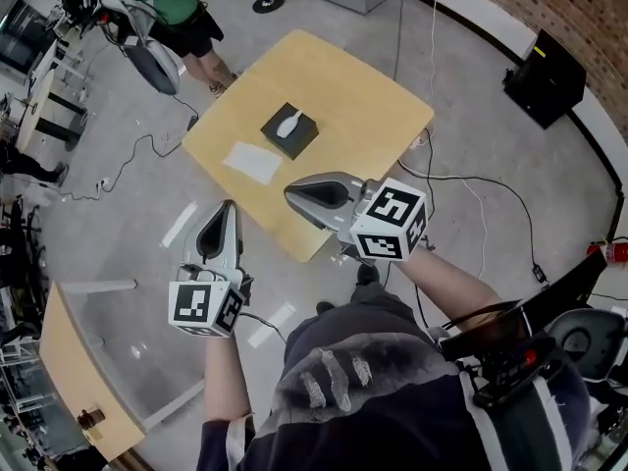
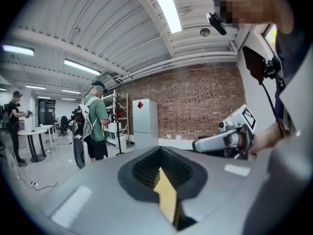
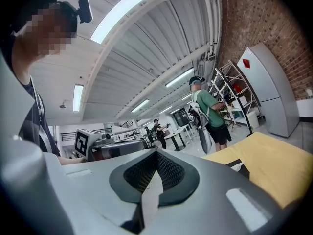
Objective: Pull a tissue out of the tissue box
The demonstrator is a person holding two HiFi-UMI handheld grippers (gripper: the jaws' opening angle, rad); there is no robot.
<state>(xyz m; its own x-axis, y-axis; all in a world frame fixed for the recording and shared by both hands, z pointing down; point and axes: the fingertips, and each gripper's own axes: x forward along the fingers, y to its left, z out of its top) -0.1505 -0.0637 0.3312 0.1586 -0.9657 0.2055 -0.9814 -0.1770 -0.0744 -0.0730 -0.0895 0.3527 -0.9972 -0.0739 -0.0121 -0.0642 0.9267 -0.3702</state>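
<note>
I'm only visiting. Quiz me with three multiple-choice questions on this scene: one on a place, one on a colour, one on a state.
1. Where does the loose white sheet lie?
A. on the floor
B. on the table, beside the tissue box
C. in a gripper

2. What colour is the tissue box?
A. black
B. red
C. blue

3. How is the left gripper?
A. wide open
B. shut, empty
C. shut on a tissue

Answers:
1. B, it lies flat on the wooden top.
2. A, its sides are black.
3. B, its jaws meet with nothing between.

Matt wooden table (image 1: 343, 86), matt black tissue box (image 1: 296, 144), soft paper tissue (image 1: 287, 121)
</note>
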